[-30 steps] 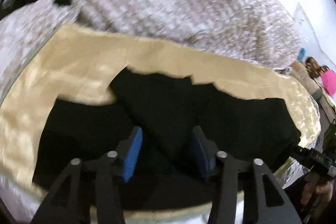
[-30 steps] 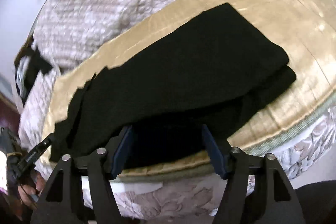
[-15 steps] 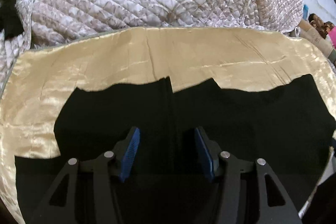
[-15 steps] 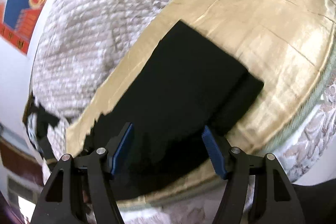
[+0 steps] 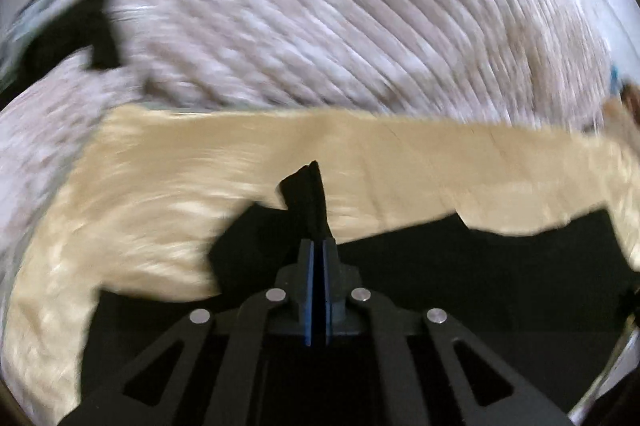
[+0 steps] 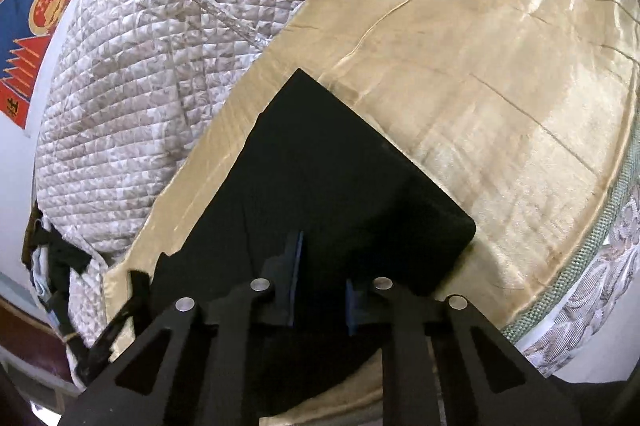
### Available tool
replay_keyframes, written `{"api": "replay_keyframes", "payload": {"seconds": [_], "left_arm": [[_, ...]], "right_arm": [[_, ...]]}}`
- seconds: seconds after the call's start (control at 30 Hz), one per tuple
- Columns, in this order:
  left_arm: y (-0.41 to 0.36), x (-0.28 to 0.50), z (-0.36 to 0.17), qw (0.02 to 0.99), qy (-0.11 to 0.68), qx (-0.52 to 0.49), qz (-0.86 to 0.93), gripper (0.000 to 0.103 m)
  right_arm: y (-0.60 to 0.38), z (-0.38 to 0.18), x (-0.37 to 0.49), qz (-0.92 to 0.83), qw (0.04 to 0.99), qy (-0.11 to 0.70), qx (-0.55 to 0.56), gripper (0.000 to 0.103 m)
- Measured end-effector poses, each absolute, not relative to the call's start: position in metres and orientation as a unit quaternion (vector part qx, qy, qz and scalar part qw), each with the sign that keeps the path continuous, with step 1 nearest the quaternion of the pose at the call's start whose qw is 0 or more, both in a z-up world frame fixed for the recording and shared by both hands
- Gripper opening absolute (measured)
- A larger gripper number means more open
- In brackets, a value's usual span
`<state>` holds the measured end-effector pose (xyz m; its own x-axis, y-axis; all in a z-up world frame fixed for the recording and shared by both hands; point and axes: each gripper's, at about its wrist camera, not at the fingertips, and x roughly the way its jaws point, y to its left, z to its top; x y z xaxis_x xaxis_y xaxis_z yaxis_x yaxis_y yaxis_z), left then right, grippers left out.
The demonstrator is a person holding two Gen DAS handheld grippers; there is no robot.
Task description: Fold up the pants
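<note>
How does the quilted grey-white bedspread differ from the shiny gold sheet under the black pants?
The quilted grey-white bedspread is puffy, stitched in small squares and bunched up; the shiny gold sheet lies flat, glossy, with thin creases. The black pants rest on the sheet, not on the bedspread. Both are pale bedding on one bed.

Motion blur smears the left wrist view; the right is sharp, daylight glaring off the gold sheet (image 6: 520,74).
</note>
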<state>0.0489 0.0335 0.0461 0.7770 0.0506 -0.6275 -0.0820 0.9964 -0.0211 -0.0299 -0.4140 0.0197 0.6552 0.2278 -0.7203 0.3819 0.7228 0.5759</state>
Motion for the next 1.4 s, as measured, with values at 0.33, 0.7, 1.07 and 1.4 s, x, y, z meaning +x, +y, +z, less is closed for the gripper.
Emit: {"api": "replay_keyframes", "payload": {"seconds": [0.33,0.7,1.07,1.4], "left_arm": [[0.146,-0.065,0.002,0.903,0.367,-0.163,0.155,0.005],[0.171,-0.065,-0.018,0.883,0.357,-0.277,0.129,0.016],[0.156,-0.075,0.007,0.903,0.337,-0.224,0.147,0.004],[0.162,-0.081,0.0,0.897,0.355,-0.215,0.15,0.004]], "right_arm": [[-0.412,0.021,-0.032,-0.049,0.834,0.411,0.365,0.016],[-0.41,0.021,-0.032,-0.049,0.834,0.413,0.363,0.016],[-0.409,0.034,-0.03,-0.042,0.846,0.405,0.343,0.01],[-0.409,0.054,-0.045,-0.038,0.854,0.384,0.35,0.008]]}}
